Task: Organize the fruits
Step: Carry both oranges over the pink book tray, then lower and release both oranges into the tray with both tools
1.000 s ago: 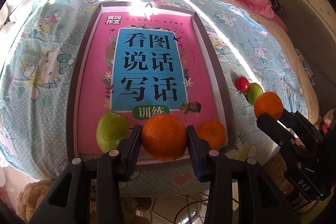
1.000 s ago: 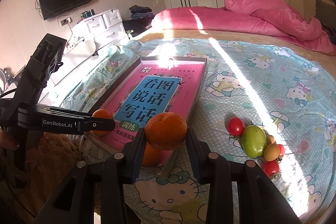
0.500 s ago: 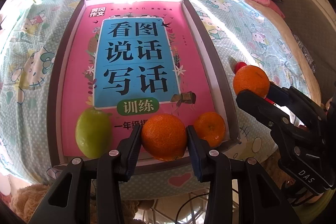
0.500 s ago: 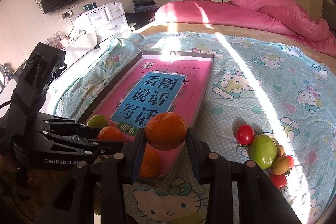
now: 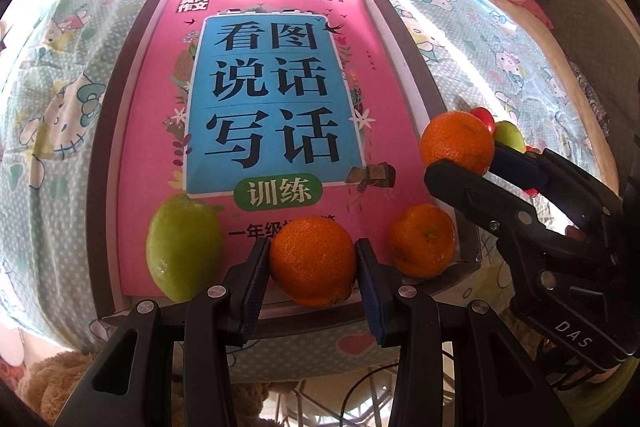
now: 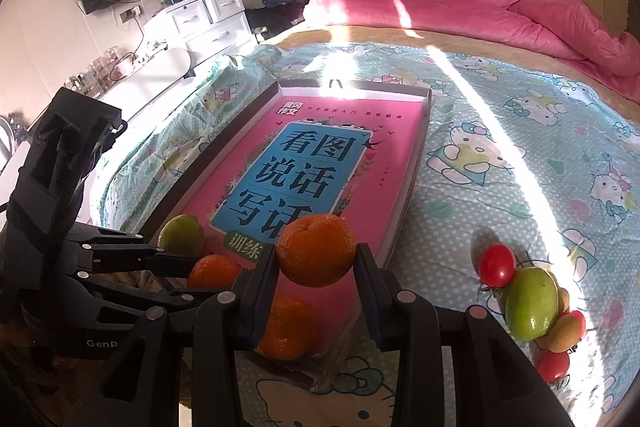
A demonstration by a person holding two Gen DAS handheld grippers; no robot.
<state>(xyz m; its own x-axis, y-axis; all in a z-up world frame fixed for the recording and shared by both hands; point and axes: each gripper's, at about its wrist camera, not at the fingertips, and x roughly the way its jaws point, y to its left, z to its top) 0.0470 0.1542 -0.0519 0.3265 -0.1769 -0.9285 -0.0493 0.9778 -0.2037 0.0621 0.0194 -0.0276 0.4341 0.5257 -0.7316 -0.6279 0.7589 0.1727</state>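
My left gripper (image 5: 312,267) is shut on an orange (image 5: 313,259) above the near edge of a shallow tray (image 5: 132,75) lined with a pink book. In the tray lie a green lemon (image 5: 182,245) at the near left and a second orange (image 5: 423,241) at the near right. My right gripper (image 6: 316,267) is shut on another orange (image 6: 316,250), held above the tray's near right corner; it also shows in the left wrist view (image 5: 458,143). The left gripper (image 6: 192,267) appears in the right wrist view.
On the bedsheet right of the tray lies a pile of fruit: a green fruit (image 6: 531,303), red tomatoes (image 6: 497,265) and small brown fruits (image 6: 564,335). A pink duvet (image 6: 520,15) lies at the far side. The bed's edge is just below the tray.
Both grippers have moved forward and up over the tray's near end, each still holding its orange. The right gripper's orange has come in toward the tray's right rim.
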